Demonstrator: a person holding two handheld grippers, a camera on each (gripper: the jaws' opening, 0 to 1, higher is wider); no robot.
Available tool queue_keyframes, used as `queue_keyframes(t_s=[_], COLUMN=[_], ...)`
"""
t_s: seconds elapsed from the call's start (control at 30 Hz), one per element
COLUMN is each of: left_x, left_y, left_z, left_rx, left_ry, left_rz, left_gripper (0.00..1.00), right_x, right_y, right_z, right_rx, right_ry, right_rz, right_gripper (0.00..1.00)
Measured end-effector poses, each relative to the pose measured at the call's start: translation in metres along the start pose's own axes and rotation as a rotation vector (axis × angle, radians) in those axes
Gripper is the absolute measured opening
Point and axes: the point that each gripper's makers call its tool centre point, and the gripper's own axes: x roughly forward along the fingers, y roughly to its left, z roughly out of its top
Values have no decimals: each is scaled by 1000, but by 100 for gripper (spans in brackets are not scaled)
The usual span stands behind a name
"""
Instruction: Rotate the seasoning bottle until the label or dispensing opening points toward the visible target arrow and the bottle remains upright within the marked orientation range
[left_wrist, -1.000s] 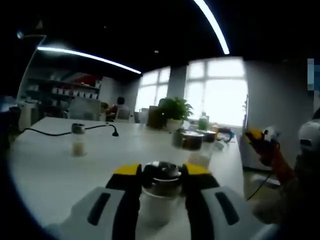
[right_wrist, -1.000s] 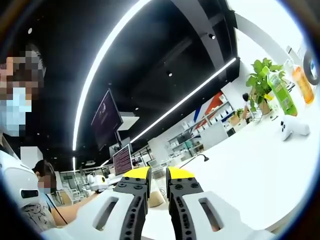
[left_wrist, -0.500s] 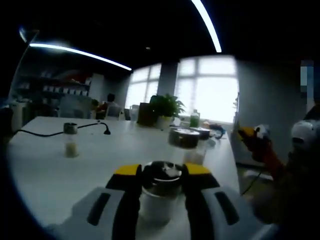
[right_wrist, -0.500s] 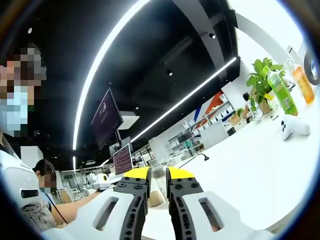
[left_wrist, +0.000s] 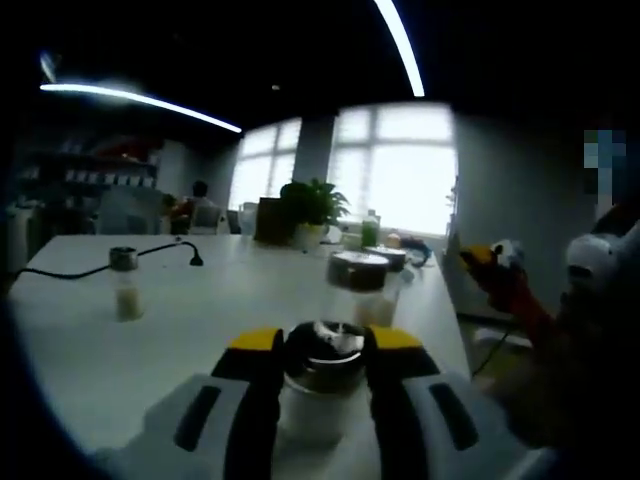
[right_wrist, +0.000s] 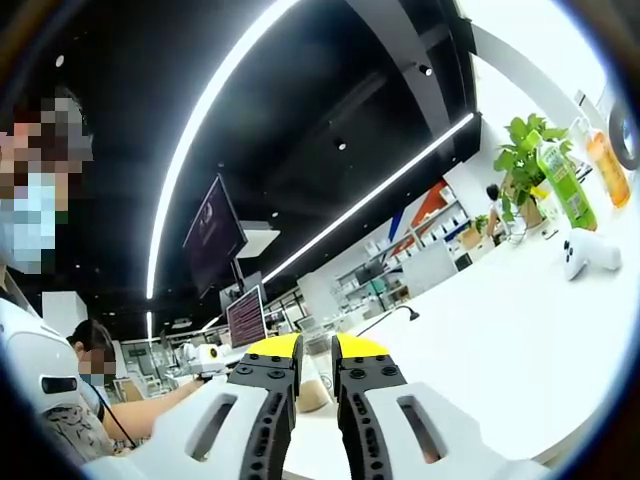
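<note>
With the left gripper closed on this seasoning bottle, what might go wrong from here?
The left gripper grips the seasoning bottle high, near its metal cap, so twisting may tip it. No target arrow is visible on the white table, so alignment may be misjudged. Another capped jar stands just beyond and might get bumped.

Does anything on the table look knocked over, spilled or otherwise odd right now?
Nothing stands out. The seasoning bottle stands upright in the left gripper. The two other shakers on the white table stand upright too, with no spill around them.
</note>
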Motion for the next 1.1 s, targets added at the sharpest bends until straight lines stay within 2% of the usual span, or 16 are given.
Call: queue_keyframes(t_s=[0.3,0.5,0.7,0.9,1.1], left_x=[3,5,5,2,-8], left_y=[-4,-6,-9,-4,9], left_z=[0,-1,-2,0,18], left_rx=[2,17,-12,-11,-43], left_ry=[4,39,42,26,-59], left_rz=[-84,-94,-103,-52,45], left_gripper=[34,34,34,40,43], right_x=[2,3,2,1,2], right_y=[0,0,-3,-6,-5], right_z=[-1,-3,-1,2,-1], right_rx=[0,-1,-3,-6,-8], right_ry=[5,9,1,-11,-5], right_rz=[1,0,-11,-23,-20], right_gripper=[10,10,11,11,11])
